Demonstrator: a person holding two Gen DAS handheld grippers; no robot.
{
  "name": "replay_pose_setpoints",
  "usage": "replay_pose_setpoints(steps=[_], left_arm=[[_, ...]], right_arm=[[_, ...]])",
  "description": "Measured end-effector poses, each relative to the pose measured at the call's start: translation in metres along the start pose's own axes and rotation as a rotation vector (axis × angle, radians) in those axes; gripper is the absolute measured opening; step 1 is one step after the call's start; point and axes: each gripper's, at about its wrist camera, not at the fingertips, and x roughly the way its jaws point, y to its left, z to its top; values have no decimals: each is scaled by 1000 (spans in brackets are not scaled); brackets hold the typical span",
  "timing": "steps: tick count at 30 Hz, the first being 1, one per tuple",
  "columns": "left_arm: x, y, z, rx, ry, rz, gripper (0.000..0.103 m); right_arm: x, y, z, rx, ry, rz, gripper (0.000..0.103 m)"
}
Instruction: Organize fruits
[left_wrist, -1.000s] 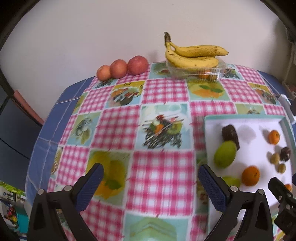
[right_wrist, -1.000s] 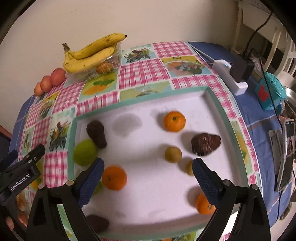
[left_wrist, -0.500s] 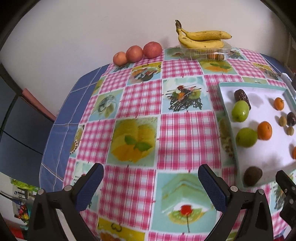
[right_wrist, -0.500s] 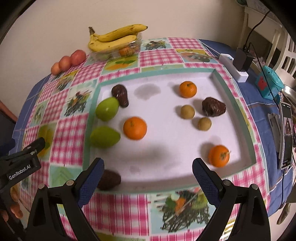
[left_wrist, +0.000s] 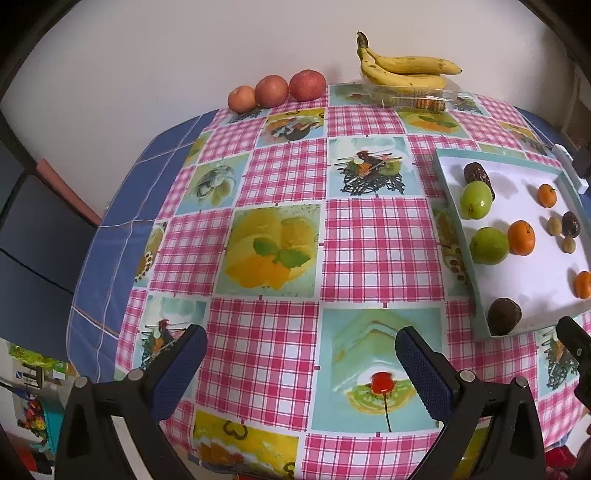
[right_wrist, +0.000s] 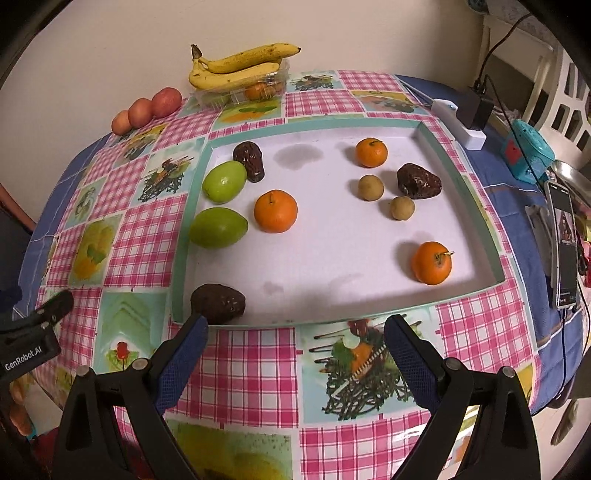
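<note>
A white tray (right_wrist: 332, 258) with a teal rim lies on the checked tablecloth. It holds two green fruits (right_wrist: 218, 226), three oranges (right_wrist: 275, 211), three dark brown fruits (right_wrist: 218, 302) and two small tan fruits (right_wrist: 371, 187). The tray also shows at the right of the left wrist view (left_wrist: 535, 295). My right gripper (right_wrist: 295, 347) is open and empty, just in front of the tray's near rim. My left gripper (left_wrist: 301, 354) is open and empty over the tablecloth, left of the tray.
Bananas (right_wrist: 236, 68) lie on a clear plastic box (right_wrist: 255, 90) at the back by the wall, with three red apples (right_wrist: 147, 107) to their left. A white charger block (right_wrist: 460, 123), a teal object (right_wrist: 526, 149) and a phone (right_wrist: 563, 243) lie right of the tray.
Both grippers have pulled back towards the table's near edge, so the tray and fruits look farther away. Both stay open and empty. Nothing on the table has moved.
</note>
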Motion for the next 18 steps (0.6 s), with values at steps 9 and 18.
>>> replay_pose_setpoints(steps=[9,18], left_arm=[[0,7,1,-1,-3,-23,103],[-1,5,1,9,-10,-20,103]], right_arm=[[-1,-5,3,11,-8,-6,96],[0,7,3,-55,-8,-31,96]])
